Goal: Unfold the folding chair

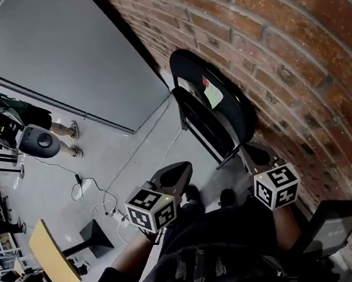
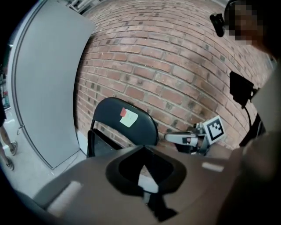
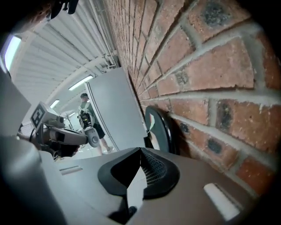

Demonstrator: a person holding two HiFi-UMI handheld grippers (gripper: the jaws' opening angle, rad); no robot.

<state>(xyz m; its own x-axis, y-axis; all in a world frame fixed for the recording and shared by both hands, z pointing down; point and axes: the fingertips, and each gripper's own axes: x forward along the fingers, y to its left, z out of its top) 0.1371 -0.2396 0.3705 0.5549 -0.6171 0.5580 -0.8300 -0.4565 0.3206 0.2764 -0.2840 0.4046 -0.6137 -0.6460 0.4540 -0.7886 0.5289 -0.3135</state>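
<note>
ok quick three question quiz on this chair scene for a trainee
1. True or false: the folding chair stands folded at the brick wall.
2. What do the left gripper and right gripper hold? A) the chair B) nothing C) a cable
3. Fill in: the pale sticker sits on the chair's ___.
Key: 1 true; 2 B, both shut and empty; 3 backrest.

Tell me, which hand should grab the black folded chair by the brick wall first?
Probably left. The left gripper faces the black folded metal chair front-on, seat straight ahead. The right gripper sits beside the red brick wall and sees the chair edge-on. Both grippers are shut and empty.
</note>
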